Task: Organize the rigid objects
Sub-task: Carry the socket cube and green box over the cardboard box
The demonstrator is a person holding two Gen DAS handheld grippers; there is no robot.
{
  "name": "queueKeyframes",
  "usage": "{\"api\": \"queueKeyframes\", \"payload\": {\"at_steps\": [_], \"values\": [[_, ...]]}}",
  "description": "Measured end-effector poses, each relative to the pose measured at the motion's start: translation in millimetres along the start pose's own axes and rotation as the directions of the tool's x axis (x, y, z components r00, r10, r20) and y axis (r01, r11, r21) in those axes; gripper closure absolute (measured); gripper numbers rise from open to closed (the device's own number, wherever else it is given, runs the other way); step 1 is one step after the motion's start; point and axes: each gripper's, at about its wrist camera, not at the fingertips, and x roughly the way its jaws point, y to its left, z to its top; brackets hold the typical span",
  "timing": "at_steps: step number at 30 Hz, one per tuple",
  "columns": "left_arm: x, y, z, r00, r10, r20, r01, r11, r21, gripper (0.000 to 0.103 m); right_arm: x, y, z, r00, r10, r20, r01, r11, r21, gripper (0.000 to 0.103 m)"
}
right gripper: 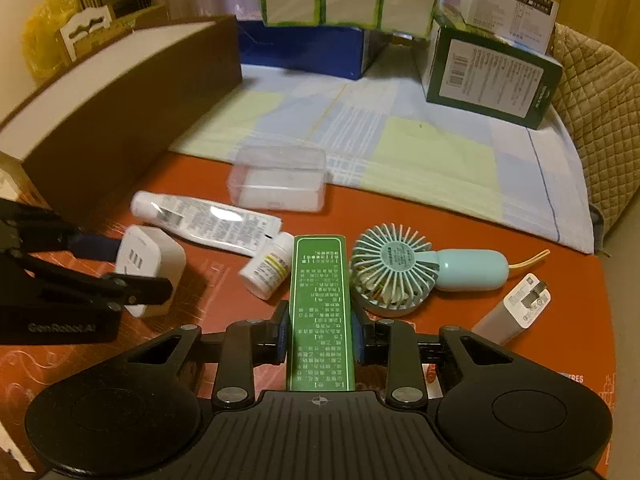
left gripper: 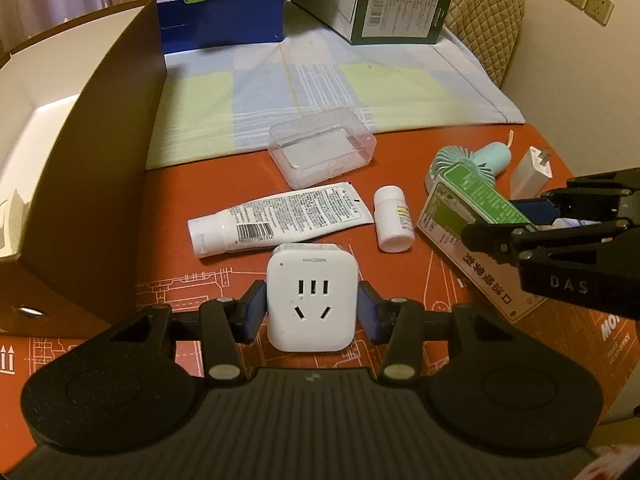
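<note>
Jaws of the left gripper (left gripper: 312,312) clamp a white socket cube (left gripper: 307,300) by its sides, blue pads flat against it. Right gripper (right gripper: 320,334) is closed narrow on a green box (right gripper: 320,312) (printed face up), lengthwise between its fingers. On the red mat (left gripper: 400,280): white tube (left gripper: 280,216) and pill bottle (left gripper: 394,218) beyond the cube, mint fan (right gripper: 394,268) and white charger (right gripper: 516,310) right of the box, clear case (left gripper: 322,146) farther off. Brown cardboard box (left gripper: 96,184) stands far left.

Dim warm indoor light, fisheye-bent edges, slight blur, dark corners.
</note>
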Motion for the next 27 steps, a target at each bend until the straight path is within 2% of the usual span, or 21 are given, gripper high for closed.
{"api": "queueKeyframes", "payload": {"at_steps": [13,20,27], "values": [[-60.0,7.0,7.9,0.995,-0.037,0.098,0.037,0.999,-0.007,0.06,-49.3,22.9,13.1,0.996,0.021,0.087,-0.024,0.999,0.04,0.076],[-99.9,28.6,13.5,0.986,-0.034,0.166,0.039,0.999,-0.03,0.06,-72.4,50.2,28.5,0.988,0.052,0.147,-0.059,0.997,0.041,0.076],[-136.2,62.6,17.8,0.973,0.004,0.231,0.01,0.998,-0.061,0.06,-85.4,89.3,54.5,0.969,0.122,0.213,-0.127,0.992,0.01,0.076]]}}
